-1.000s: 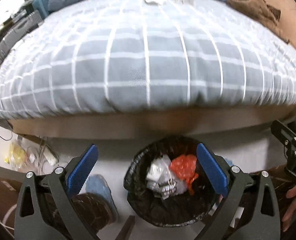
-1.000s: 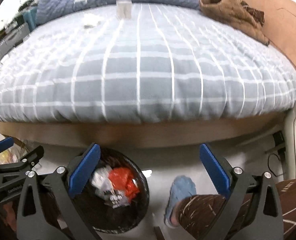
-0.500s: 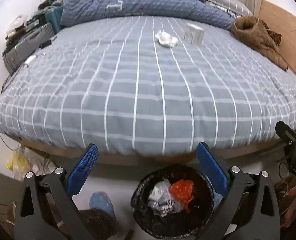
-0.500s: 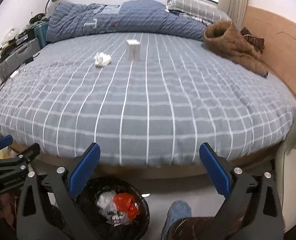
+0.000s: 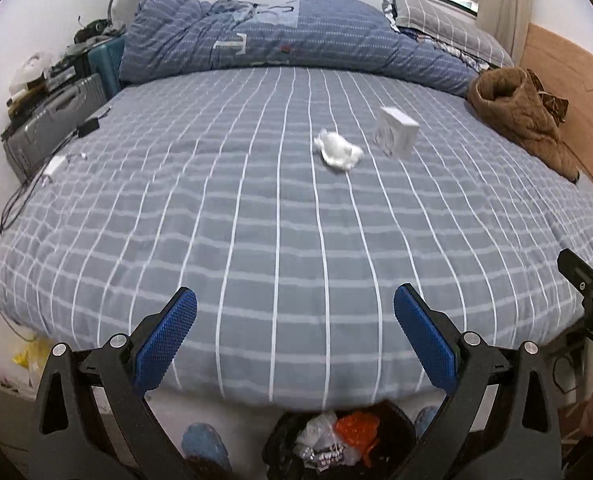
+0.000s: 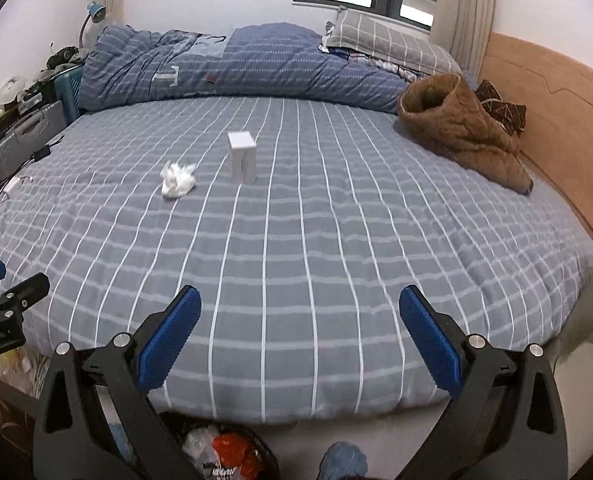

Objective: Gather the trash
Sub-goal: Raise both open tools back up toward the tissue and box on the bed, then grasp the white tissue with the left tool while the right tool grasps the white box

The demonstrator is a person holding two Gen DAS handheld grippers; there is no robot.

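Nearest, below the bed edge [image 5: 296, 400]: lined trash bin [image 5: 392, 412], part full. Left gripper [image 5: 295, 336] and right gripper [image 6: 300, 334] spread wide, holding nothing. Beyond, open checked bedspread [image 6: 296, 260]. Farther, mid-bed: crumpled white tissue [image 6: 177, 179] just beside upright white box [image 6: 242, 156].

The wide bed sheet [image 6: 296, 240] is grey-blue with a white grid. On it, a crumpled white tissue [image 6: 177, 180] and a plain white cardboard box [image 6: 242, 156]. A blue dotted-stripe quilt [image 6: 232, 68], a brown quilted jacket [image 6: 460, 132], a black-lined bin [image 5: 336, 444] holding orange and white scraps.
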